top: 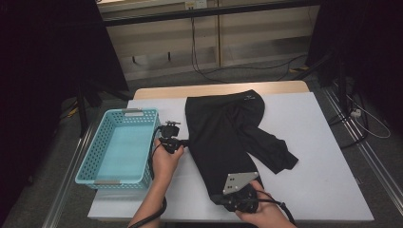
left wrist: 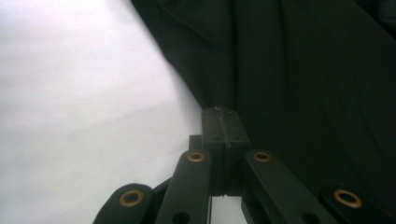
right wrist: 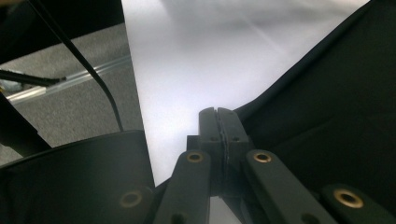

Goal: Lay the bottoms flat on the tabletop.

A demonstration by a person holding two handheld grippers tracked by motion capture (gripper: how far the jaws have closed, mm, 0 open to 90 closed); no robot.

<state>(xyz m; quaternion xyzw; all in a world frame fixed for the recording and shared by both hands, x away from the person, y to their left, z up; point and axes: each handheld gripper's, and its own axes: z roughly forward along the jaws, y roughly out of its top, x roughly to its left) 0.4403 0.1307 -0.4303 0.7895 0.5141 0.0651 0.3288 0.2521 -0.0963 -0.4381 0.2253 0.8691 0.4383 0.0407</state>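
While both grippers sit clamped together on the black garment (top: 223, 137), the left gripper (top: 183, 142) pinches its left edge by the turquoise basket (top: 116, 147) and the right gripper (top: 223, 197) bites the hem near the table's (top: 323, 180) front edge. That cloth sprawls mid-table, one leg flopped rightward. Thin pinches, though: lift unevenly and the fabric could slip free or drag that loose leg into a bunch.
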